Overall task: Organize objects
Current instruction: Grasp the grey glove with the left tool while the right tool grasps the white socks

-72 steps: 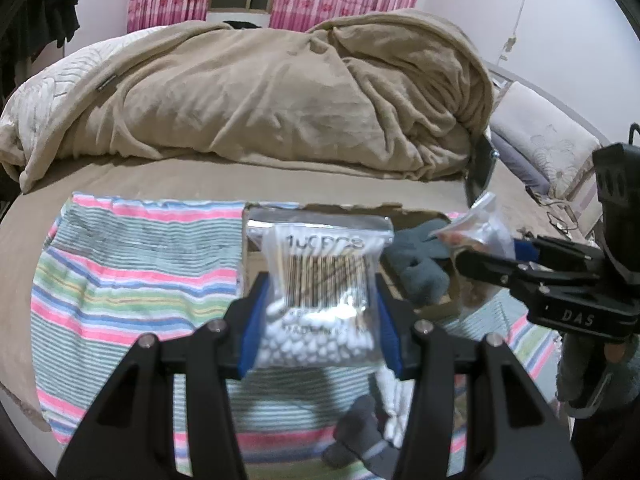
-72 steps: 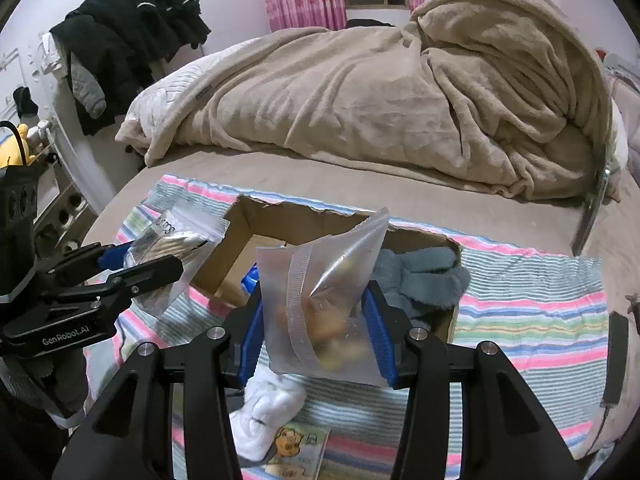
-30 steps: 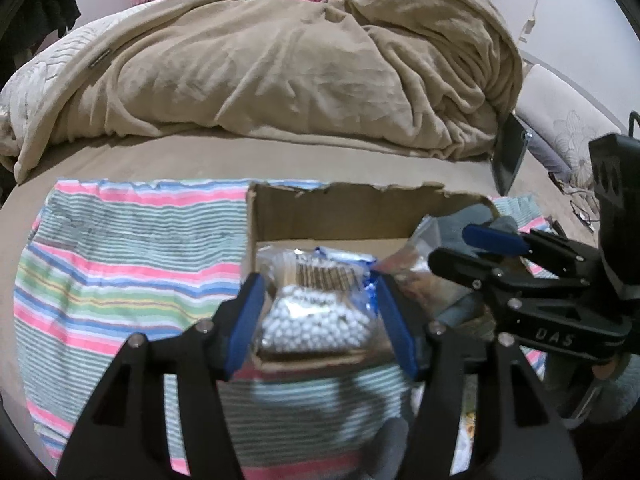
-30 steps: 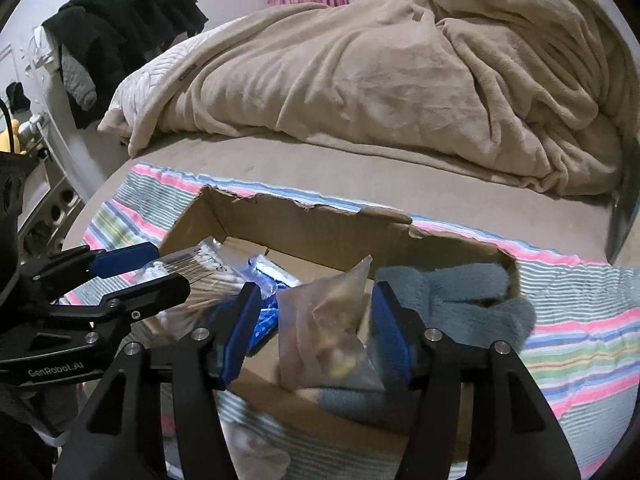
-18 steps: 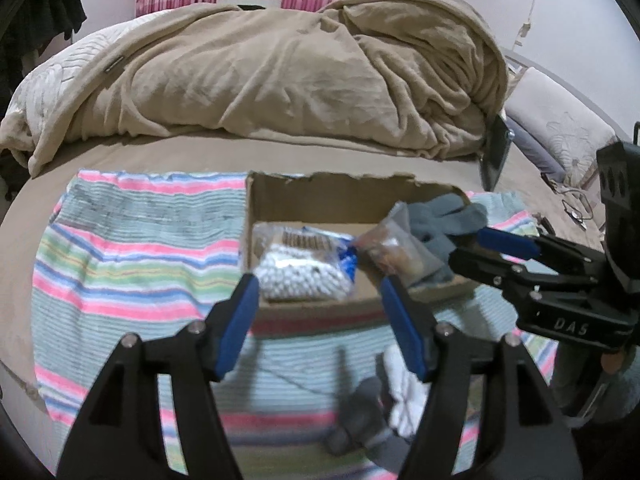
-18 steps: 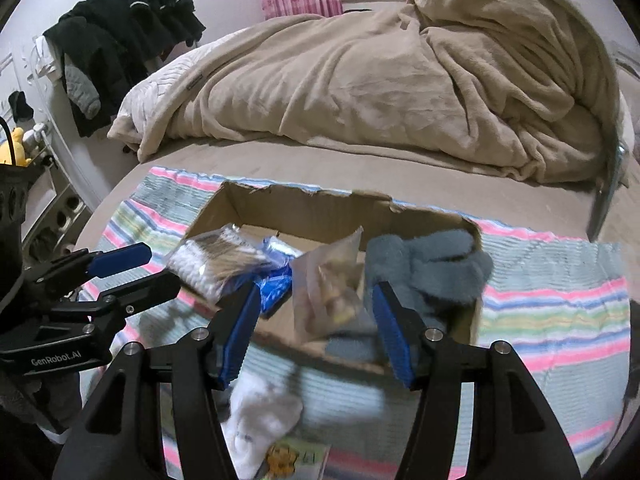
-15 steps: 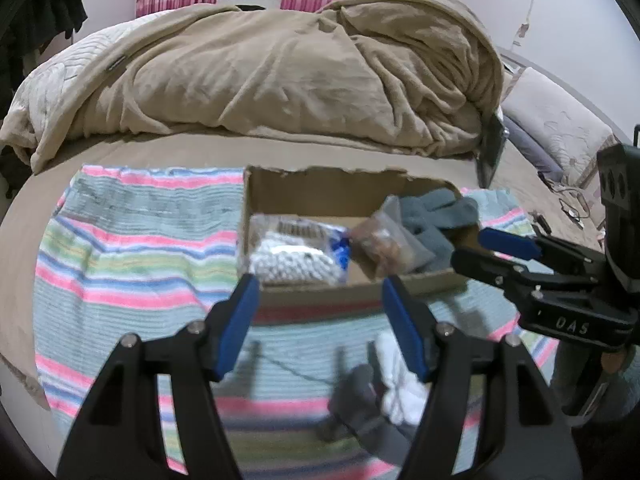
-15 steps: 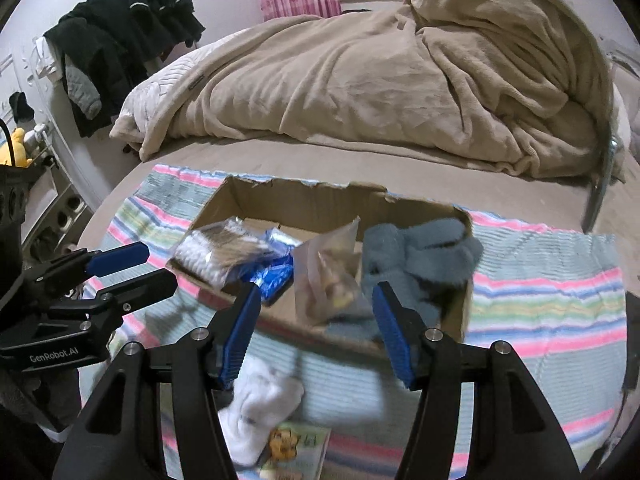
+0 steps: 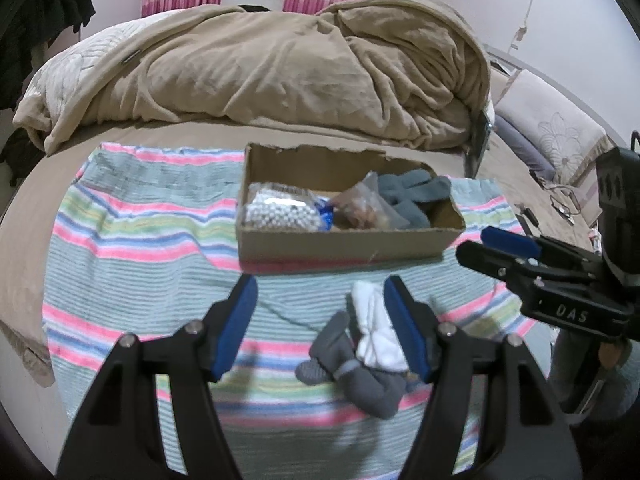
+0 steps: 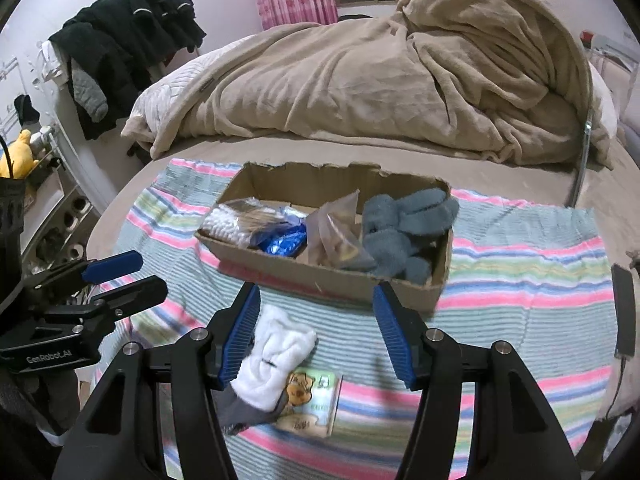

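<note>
A low cardboard box sits on a striped cloth on the bed. In it lie a bag of cotton swabs, a clear bag of small items, a blue packet and grey-blue socks. In front of the box lie white socks, grey socks and a bear-print card. My left gripper is open and empty, above the loose socks. My right gripper is open and empty, near the box's front wall.
A heaped tan blanket fills the bed behind the box. Dark clothes hang at the left by a shelf. A phone lies at the cloth's right edge. Pillows lie at the right.
Both grippers let go of their bags, the swabs and the clear bag, into the box, opened, and drew back toward me. The loose socks have come into view.
</note>
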A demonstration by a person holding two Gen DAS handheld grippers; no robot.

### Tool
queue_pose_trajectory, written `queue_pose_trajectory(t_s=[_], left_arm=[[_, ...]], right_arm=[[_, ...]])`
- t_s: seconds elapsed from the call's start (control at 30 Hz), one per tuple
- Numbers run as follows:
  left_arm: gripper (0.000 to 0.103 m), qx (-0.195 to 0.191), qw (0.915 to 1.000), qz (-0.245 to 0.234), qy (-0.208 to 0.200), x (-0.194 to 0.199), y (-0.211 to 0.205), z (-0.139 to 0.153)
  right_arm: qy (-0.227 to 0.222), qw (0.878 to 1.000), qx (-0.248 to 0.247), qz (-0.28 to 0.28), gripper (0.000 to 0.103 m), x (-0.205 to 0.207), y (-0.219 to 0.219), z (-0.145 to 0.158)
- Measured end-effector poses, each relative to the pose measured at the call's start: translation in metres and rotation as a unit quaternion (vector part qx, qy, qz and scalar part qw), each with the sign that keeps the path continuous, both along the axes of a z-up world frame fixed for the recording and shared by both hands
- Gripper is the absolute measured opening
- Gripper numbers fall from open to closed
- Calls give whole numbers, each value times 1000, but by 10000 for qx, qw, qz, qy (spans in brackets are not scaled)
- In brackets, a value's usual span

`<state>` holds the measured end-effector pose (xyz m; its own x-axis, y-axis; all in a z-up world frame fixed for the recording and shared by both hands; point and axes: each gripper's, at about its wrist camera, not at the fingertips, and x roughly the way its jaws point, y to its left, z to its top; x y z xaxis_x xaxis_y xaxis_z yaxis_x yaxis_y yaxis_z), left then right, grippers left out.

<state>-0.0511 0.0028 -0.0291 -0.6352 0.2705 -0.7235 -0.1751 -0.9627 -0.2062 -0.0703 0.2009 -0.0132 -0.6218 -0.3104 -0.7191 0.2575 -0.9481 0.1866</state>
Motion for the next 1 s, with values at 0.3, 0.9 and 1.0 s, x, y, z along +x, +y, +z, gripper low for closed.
queue_pose_trajectory(t_s=[0.3,0.9,1.0], left_arm=[[68,51,9999,52,-124,15,-7,-10],[68,109,9976,156,-659,20,-19,-59],[68,134,9972,158,-715,17,-21,-65]], right_arm=[[-124,9999,23,20,62,19,-2,-8],[-590,9976,122,349,63,15,-34,-46],[-701,9966,156,396,63,11,-41,-55]])
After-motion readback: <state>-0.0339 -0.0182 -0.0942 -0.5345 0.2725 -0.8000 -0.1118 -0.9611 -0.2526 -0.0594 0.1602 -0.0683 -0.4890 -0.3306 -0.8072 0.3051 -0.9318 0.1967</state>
